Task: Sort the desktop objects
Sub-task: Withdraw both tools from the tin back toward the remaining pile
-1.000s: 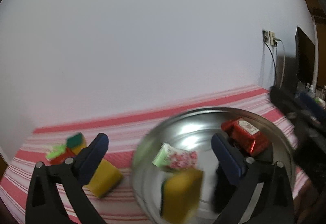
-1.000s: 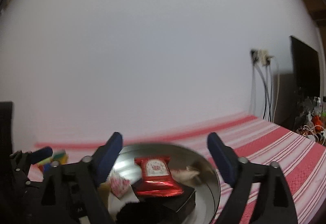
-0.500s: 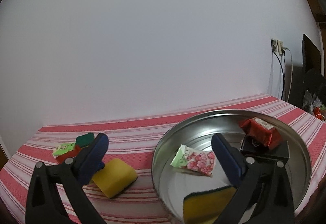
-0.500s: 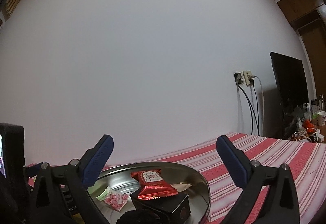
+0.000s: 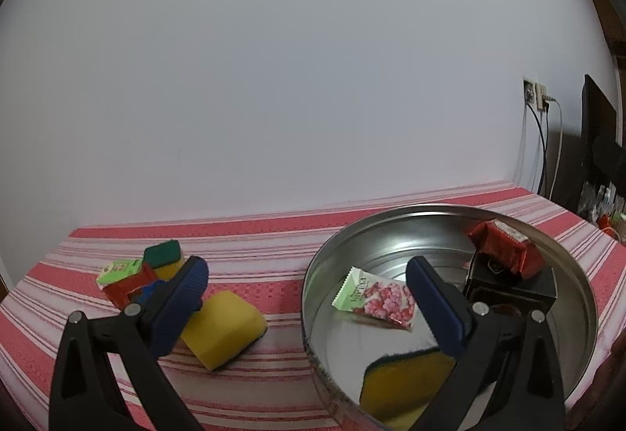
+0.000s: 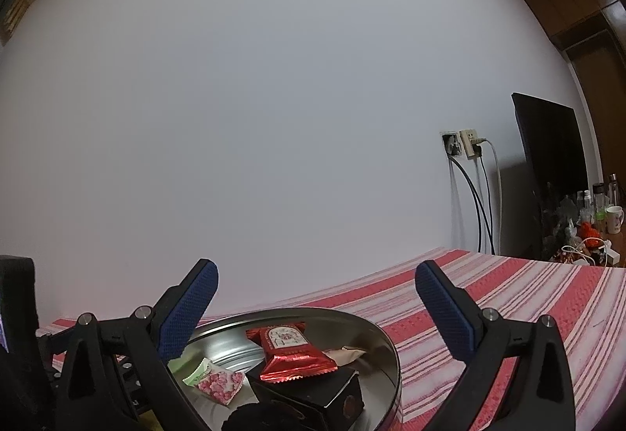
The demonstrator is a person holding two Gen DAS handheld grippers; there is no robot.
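A: What lies at the far left of the counter [image 5: 274, 235]?

B: A little heap: a green packet [image 5: 119, 268], a red piece [image 5: 129, 286] and a green-topped sponge [image 5: 162, 255], touching one another. Just right of them a yellow sponge [image 5: 223, 329] lies flat on the striped cloth, partly behind the left gripper [image 5: 305, 278].

A: Are its jaws holding anything?

B: No, they stand wide apart with nothing between the pads.

A: And further right?

B: A round metal tin [image 5: 579, 294]. Inside it are a pink-and-green sweet packet [image 5: 375, 300], another yellow sponge [image 5: 407, 376] near the front wall, and a black box [image 5: 512, 284] with a red foil packet [image 5: 504, 247] on top.

A: The right gripper [image 6: 317, 292]?

B: Its jaws have just been opening and now gape empty, above the tin's near side.
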